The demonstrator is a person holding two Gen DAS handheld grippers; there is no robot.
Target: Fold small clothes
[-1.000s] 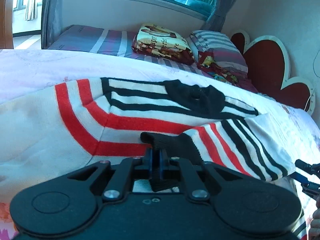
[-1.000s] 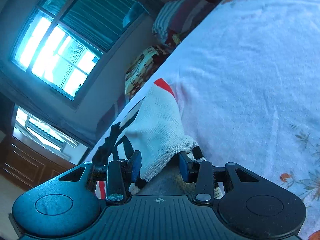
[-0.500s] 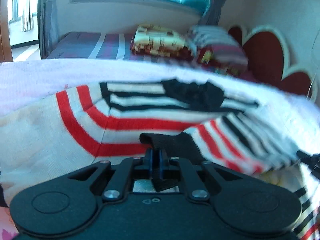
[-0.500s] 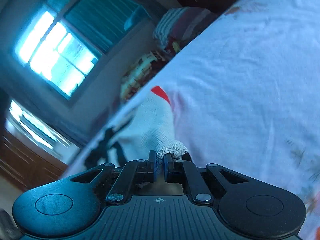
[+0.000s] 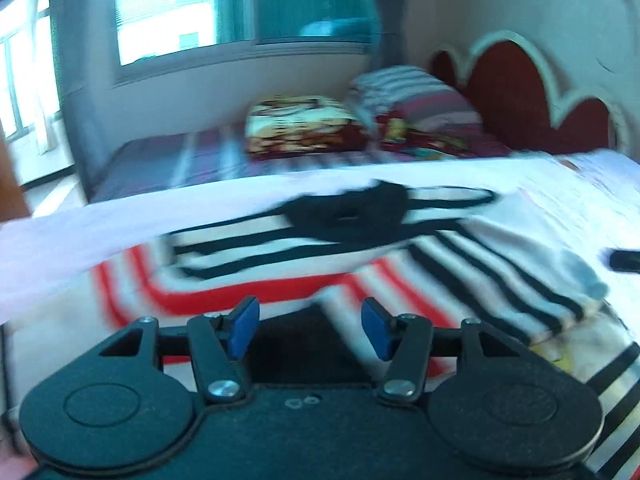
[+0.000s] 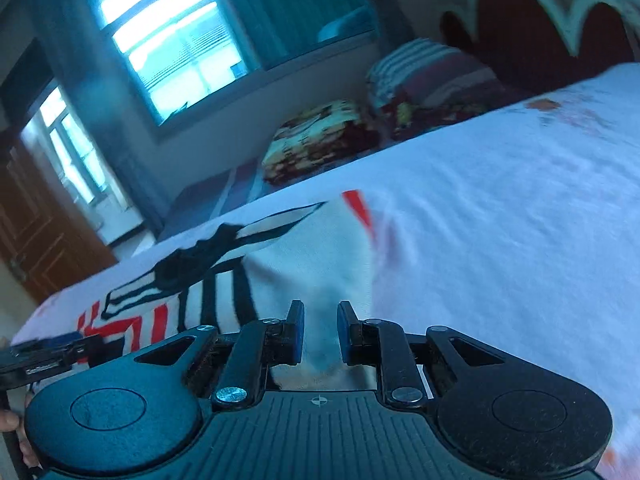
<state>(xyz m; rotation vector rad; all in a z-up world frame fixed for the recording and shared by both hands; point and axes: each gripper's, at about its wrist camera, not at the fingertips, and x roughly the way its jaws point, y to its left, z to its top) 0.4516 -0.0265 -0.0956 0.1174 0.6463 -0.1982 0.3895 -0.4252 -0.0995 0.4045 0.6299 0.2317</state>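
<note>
Now we see our left gripper (image 5: 310,330) with jaws just opened wide, the black cuff lying loose between its blue pads (image 5: 242,326), untouched. The striped knit sweater (image 5: 360,264) lies flat on the pale sheet (image 6: 500,216), sleeves folded in. Further right, our right gripper (image 6: 319,334) has just parted narrowly around the white sleeve end. No writing is readable through the blur.

My left wrist view sits low and close over the striped sweater (image 5: 360,264), facing the window (image 5: 240,4) at 12 o'clock. My right view shares sweater (image 6: 312,264), window (image 6: 208,40) and headboard (image 6: 532,36).
</note>
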